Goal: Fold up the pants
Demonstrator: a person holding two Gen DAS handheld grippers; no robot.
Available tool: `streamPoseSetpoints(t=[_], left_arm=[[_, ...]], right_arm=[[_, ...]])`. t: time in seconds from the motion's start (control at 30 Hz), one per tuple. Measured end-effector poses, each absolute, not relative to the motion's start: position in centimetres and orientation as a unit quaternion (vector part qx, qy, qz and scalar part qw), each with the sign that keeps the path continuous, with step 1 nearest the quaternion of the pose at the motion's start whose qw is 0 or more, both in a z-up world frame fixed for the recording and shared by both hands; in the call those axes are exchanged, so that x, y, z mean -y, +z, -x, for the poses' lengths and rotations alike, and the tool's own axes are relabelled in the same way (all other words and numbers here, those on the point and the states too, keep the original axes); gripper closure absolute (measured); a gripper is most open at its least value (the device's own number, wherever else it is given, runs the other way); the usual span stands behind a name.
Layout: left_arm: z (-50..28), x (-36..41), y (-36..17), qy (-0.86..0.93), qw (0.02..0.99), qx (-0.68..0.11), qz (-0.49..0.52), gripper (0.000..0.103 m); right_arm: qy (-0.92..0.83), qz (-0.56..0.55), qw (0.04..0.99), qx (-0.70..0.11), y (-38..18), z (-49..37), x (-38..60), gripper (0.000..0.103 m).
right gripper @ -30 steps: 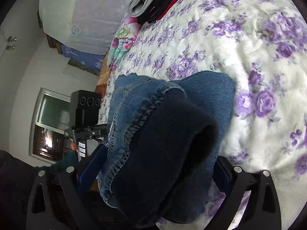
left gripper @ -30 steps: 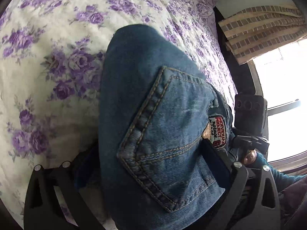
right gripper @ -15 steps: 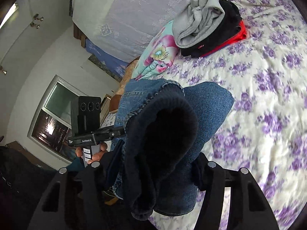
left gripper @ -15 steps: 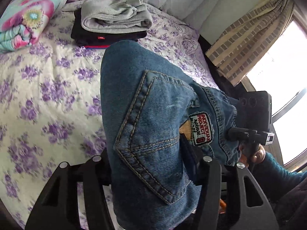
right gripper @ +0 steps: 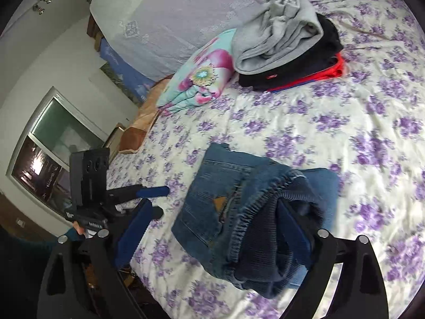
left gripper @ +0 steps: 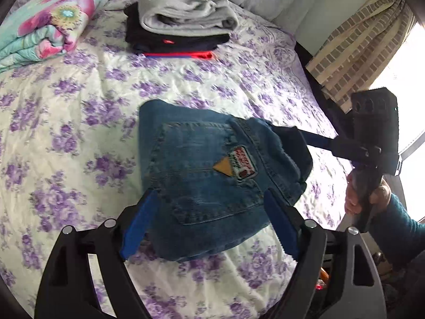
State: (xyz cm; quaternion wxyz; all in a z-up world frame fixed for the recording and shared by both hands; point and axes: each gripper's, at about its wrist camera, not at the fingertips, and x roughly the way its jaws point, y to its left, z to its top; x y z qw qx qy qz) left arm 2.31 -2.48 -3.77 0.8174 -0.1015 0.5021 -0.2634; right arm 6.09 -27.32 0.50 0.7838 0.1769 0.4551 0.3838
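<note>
At the left of the bed (left gripper: 66,85), by its far edge, lies a folded floral blanket (left gripper: 45,24), and just right of it a stack of folded clothes (left gripper: 180,29) with a grey garment on top. Nearer the bed's near edge sits the task's thing, the jeans (left gripper: 202,175), already folded into a compact bundle with the back pocket and its label facing up. The left tool (left gripper: 209,220) has just been opening; its blue pads stand spread either side of the bundle's near end and do not appear to press it. The right tool (right gripper: 212,228), at the bundle's waistband end, has likewise just been opening and is spread wide; one pad lies against the dark lining of the waistband, the other stands clear of the denim. By my reading the folding itself is done and the step in hand is letting go of the placed bundle. The next move likely calls for drawing both tools straight back without snagging the thick layers, so the fold does not spring open.
</note>
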Motion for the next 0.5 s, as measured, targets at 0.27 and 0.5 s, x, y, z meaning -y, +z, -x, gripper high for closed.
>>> streamPoseSetpoints(t=[0.27, 0.5], left_arm=[[0.3, 4.9, -5.4, -0.25, 0.813, -0.525, 0.025, 0.02], [-1.2, 3.7, -3.6, -0.236, 0.825, -0.495, 0.135, 0.02]], right_arm=[[0.307, -0.229, 0.749, -0.541, -2.5, -6.1, 34.1, 0.025], [0.499, -0.211, 0.678, -0.497, 3.1, -16.6, 24.0, 0.007]])
